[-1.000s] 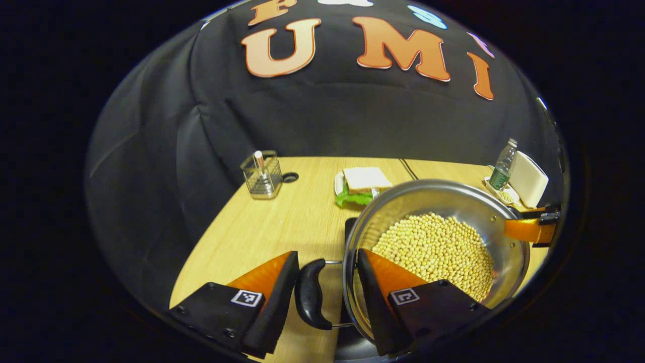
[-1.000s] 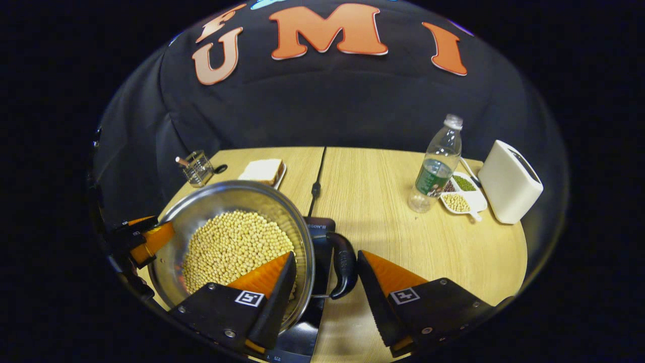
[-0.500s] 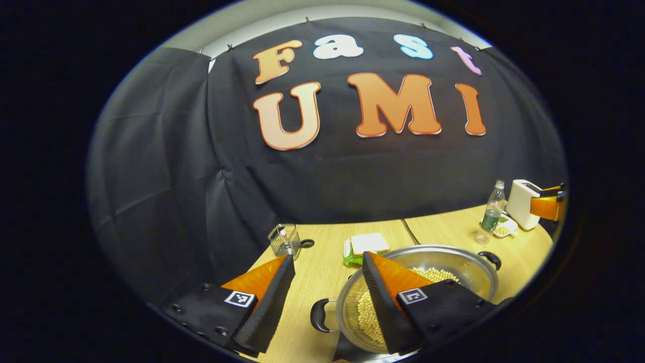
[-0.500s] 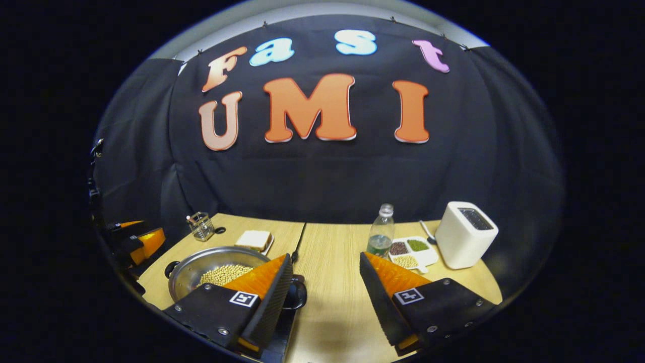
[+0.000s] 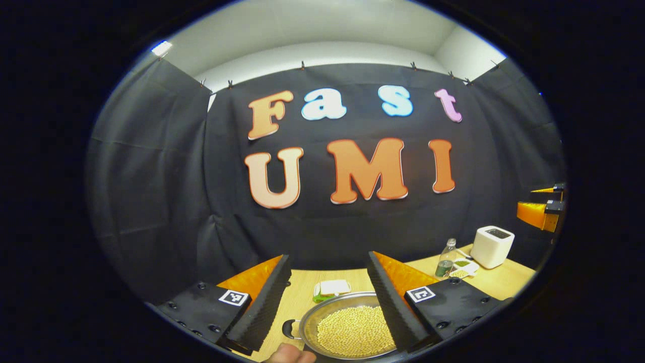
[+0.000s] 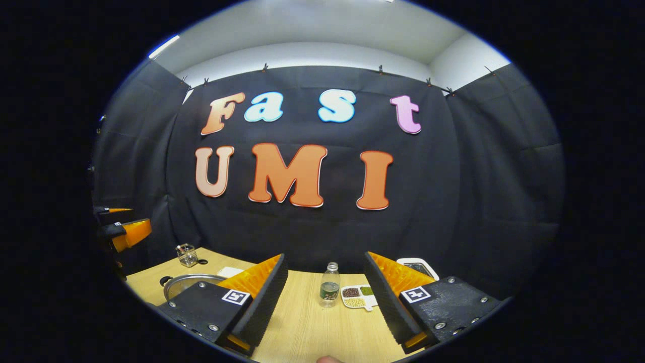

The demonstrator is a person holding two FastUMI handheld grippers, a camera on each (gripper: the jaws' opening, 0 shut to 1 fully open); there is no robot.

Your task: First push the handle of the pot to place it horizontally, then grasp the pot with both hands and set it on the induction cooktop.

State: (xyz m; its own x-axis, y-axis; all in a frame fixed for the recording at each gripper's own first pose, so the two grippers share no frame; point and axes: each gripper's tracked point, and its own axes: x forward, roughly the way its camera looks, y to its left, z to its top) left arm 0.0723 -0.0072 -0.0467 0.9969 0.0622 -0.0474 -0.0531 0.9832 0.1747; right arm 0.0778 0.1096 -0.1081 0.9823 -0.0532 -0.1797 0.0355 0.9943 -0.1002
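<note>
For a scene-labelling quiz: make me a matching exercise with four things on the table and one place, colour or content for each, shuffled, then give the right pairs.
Things
1. pot
2. water bottle
3. divided dish
4. white box appliance

Descriptions
A. clear plastic with a dark label
B. shiny metal, filled with pale beans
C. stands at the table's far right corner
D. holds dark, green and pale heaps in separate sections

Pairs: 1-B, 2-A, 3-D, 4-C

Count: 1 round steel pot (image 5: 347,330) w/ pale soybeans, 1 clear plastic water bottle (image 6: 330,286), 1 white boxy toaster (image 5: 492,246), 1 white divided dish (image 6: 358,296) w/ 3 bean piles, 1 sandwich on white plate (image 5: 332,288), 1 clear square holder (image 6: 187,254), 2 tools: left tool (image 5: 327,297), right tool (image 6: 322,297).
</note>
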